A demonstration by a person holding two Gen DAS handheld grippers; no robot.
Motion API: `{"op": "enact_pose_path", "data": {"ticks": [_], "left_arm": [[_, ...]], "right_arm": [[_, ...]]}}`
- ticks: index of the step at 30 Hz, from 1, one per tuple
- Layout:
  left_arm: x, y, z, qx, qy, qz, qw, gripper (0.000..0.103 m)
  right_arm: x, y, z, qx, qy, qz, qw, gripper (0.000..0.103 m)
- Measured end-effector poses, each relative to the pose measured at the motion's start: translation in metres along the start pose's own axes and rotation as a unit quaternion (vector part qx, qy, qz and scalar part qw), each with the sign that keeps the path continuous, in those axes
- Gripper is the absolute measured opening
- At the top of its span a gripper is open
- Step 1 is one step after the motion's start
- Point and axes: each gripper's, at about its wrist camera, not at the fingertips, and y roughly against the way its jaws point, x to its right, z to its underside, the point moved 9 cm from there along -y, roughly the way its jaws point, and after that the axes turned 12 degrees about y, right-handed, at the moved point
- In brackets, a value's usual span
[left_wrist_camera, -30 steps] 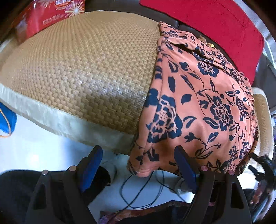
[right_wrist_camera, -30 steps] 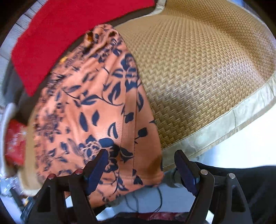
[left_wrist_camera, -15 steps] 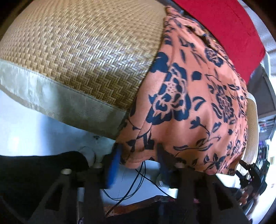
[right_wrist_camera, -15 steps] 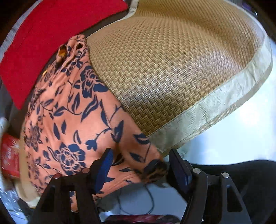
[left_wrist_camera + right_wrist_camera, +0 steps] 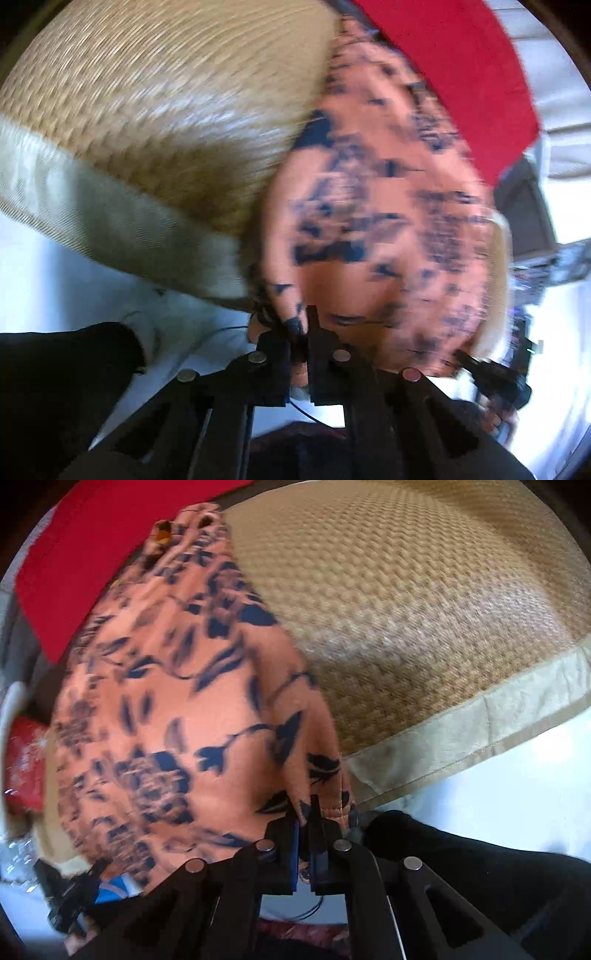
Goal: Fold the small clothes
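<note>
Orange cloth with a navy flower print is pinched at its near hem by both tools. On the left, the left tool (image 5: 300,332) has its jaws drawn nearly together on one hem corner of the floral garment (image 5: 388,221). To the right, the right tool (image 5: 303,814) is clamped just as narrowly on the other corner. The garment lies on a woven mat (image 5: 406,598), its long axis running away from the tools toward a red cloth (image 5: 92,554) at its far end.

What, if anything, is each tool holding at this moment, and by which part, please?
Both hold the floral garment. The left tool pinches one near corner of its hem; the right tool pinches the other.
</note>
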Motion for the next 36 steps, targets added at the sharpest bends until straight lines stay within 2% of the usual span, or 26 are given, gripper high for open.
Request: {"op": "enact_pose_path", "data": {"ticks": [3, 6, 10, 12, 14, 15, 18, 21, 23, 27, 30, 31, 33, 34, 35, 36], "left_arm": [[0.031, 0.029, -0.003, -0.014, -0.012, 0.048, 0.9987, 0.006], [0.069, 0.062, -0.028, -0.001, -0.034, 0.089, 0.9955, 0.006], [0.123, 0.092, -0.081, 0.017, -0.055, 0.120, 0.9911, 0.006], [0.153, 0.099, -0.119, 0.030, -0.057, 0.139, 0.9882, 0.006], [0.176, 0.099, -0.154, 0.045, -0.062, 0.142, 0.9869, 0.006], [0.188, 0.103, -0.173, 0.053, -0.062, 0.139, 0.9869, 0.006], [0.200, 0.082, -0.231, 0.075, -0.031, 0.128, 0.9884, 0.006], [0.196, 0.039, -0.288, 0.098, -0.002, 0.108, 0.9894, 0.006], [0.187, 0.011, -0.306, 0.095, 0.020, 0.097, 0.9905, 0.006], [0.161, -0.041, -0.325, 0.084, 0.058, 0.060, 0.9930, 0.006], [0.146, -0.054, -0.325, 0.087, 0.082, 0.061, 0.9910, 0.010], [0.142, -0.054, -0.324, 0.090, 0.092, 0.075, 0.9889, 0.011], [0.137, -0.046, -0.321, 0.104, 0.107, 0.090, 0.9847, 0.020], [0.135, -0.040, -0.319, 0.116, 0.110, 0.083, 0.9836, 0.025], [0.136, -0.030, -0.319, 0.132, 0.108, 0.076, 0.9825, 0.032], [0.139, -0.014, -0.317, 0.161, 0.097, 0.062, 0.9802, 0.040]], "right_arm": [[-0.017, 0.029, -0.011, 0.015, -0.003, -0.083, 0.996, 0.004], [-0.037, 0.070, -0.037, 0.051, 0.010, -0.144, 0.988, 0.003], [-0.055, 0.106, -0.101, 0.094, 0.005, -0.192, 0.977, 0.003], [-0.061, 0.121, -0.138, 0.119, 0.000, -0.202, 0.972, 0.003], [-0.061, 0.130, -0.172, 0.136, -0.007, -0.202, 0.970, 0.003], [-0.061, 0.130, -0.200, 0.149, -0.017, -0.200, 0.968, 0.003], [-0.058, 0.105, -0.268, 0.172, -0.057, -0.195, 0.964, 0.003], [-0.051, 0.066, -0.319, 0.184, -0.103, -0.202, 0.956, 0.003], [-0.045, 0.027, -0.347, 0.182, -0.133, -0.197, 0.954, 0.003], [-0.034, -0.028, -0.367, 0.176, -0.168, -0.190, 0.951, 0.004], [-0.027, -0.043, -0.364, 0.197, -0.201, -0.237, 0.930, 0.007], [-0.024, -0.044, -0.361, 0.202, -0.208, -0.249, 0.924, 0.010], [-0.017, -0.041, -0.357, 0.215, -0.223, -0.261, 0.914, 0.023], [-0.012, -0.035, -0.355, 0.223, -0.234, -0.260, 0.910, 0.035], [-0.008, -0.026, -0.354, 0.235, -0.243, -0.256, 0.906, 0.062], [-0.004, -0.009, -0.350, 0.252, -0.247, -0.246, 0.903, 0.077]]}}
